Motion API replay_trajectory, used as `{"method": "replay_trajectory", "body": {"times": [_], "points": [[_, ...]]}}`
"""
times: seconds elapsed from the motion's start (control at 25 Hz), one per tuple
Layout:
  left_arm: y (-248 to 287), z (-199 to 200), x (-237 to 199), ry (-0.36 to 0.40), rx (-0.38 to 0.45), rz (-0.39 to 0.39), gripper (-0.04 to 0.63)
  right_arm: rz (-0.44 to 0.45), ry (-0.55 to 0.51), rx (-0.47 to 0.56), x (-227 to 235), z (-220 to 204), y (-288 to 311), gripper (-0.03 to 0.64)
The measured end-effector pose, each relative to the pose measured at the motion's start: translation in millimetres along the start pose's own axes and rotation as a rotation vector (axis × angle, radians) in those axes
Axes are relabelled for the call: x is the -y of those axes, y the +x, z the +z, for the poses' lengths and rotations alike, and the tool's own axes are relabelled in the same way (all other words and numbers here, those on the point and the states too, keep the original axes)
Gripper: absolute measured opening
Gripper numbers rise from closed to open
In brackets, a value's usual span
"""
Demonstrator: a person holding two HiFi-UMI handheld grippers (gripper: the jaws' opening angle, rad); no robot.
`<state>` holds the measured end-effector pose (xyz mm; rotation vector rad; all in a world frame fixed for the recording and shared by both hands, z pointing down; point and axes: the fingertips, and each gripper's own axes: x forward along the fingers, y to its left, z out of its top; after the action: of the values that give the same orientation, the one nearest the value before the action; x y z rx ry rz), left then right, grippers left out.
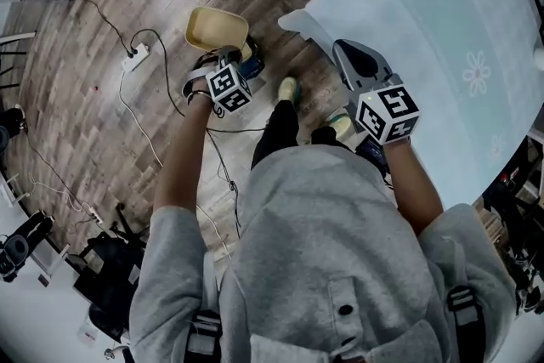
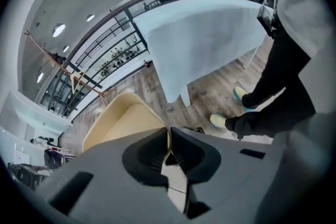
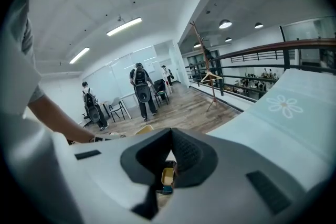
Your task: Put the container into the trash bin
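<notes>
Claw check: the left claw (image 2: 168,132) is being clamped shut on the thin rim of the yellow container (image 1: 217,28), so it's being properly gripped, not just touched. That container is being held out over the wood floor (image 1: 102,123), off to the left of the table (image 1: 442,55) in the head view and well apart from it, with its open side being turned up toward the head camera. The right claw (image 3: 171,134) is being held with its jaws squeezed together on nothing, right over the table's edge nearest the person. A white power strip (image 1: 136,57) is being seen on the floor, farther from the table than the container.
</notes>
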<state>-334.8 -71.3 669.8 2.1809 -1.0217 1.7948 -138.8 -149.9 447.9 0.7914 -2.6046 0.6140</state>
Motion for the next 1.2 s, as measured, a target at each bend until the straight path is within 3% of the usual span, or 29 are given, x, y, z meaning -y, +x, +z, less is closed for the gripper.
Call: {"method": "replay_trajectory", "body": {"times": [0.28,0.56,0.64,0.68,0.72,1.04,1.2], "points": [[44,-61,34,0.083,-0.063,-0.131,0.034,-0.023,-0.017,-0.096,-6,-18,20,0.025],[70,-74,45,0.18,-0.046,-0.185,0.035,-0.029,-0.03,-0.164,-6,-30,31,0.025],[74,-76,52,0.154,-0.051,-0.23,0.069,-0.032,-0.03,-0.172,-6,-32,32,0.025],[76,-77,55,0.131,-0.056,-0.255,0.154,-0.033,-0.031,-0.176,-6,-32,33,0.025],[77,-79,57,0.108,-0.061,-0.273,0.184,-0.033,-0.032,-0.178,-6,-32,35,0.025],[67,-88,56,-0.035,-0.051,-0.289,0.183,-0.025,-0.04,-0.181,-15,-29,41,0.025],[63,-88,50,-0.155,-0.028,-0.285,0.183,-0.027,-0.043,-0.17,-21,-28,40,0.025]]}}
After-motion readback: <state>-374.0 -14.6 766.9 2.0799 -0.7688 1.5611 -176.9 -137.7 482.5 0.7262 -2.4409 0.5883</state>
